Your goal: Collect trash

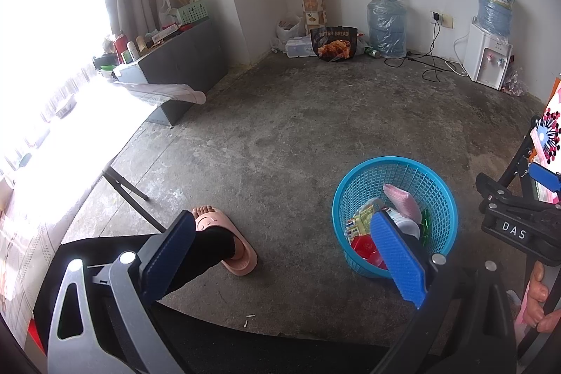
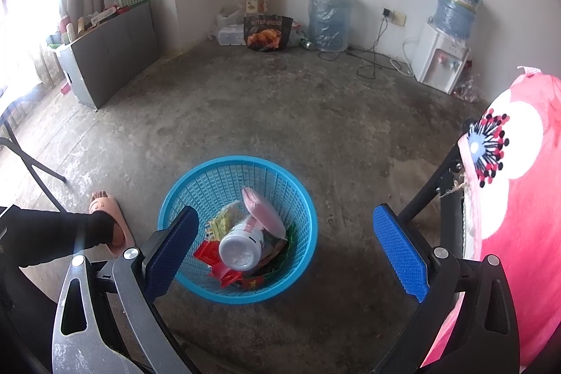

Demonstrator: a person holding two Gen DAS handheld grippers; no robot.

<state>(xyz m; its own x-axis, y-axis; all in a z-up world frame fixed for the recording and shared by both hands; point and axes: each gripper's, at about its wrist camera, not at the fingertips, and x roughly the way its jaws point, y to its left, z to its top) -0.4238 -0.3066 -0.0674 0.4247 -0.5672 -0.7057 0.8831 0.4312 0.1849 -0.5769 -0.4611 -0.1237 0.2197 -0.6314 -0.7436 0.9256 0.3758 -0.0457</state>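
Both jaw pairs are spread wide, nothing gripped: the left hand-held gripper (image 1: 284,255) is held over the concrete floor (image 1: 280,128), with its right finger overlapping the near rim of the blue basket (image 1: 434,195); the right hand-held gripper (image 2: 284,251) is held above the basket (image 2: 224,174), its left finger seen across the basket's left rim. The trash is seen inside the basket: a white bottle (image 2: 242,247) lying on its side, base toward the camera, a pink packet (image 2: 263,211) leaned above it, a yellow wrapper (image 2: 221,223) and red wrappers (image 2: 207,251) beneath. The basket is stood on the floor, beside a foot in a pink slipper (image 2: 108,219). A red-and-white patterned cushion (image 2: 519,198) is seen at the right edge. A water dispenser (image 2: 438,58) and a water jug (image 2: 329,16) are stood against the far wall.
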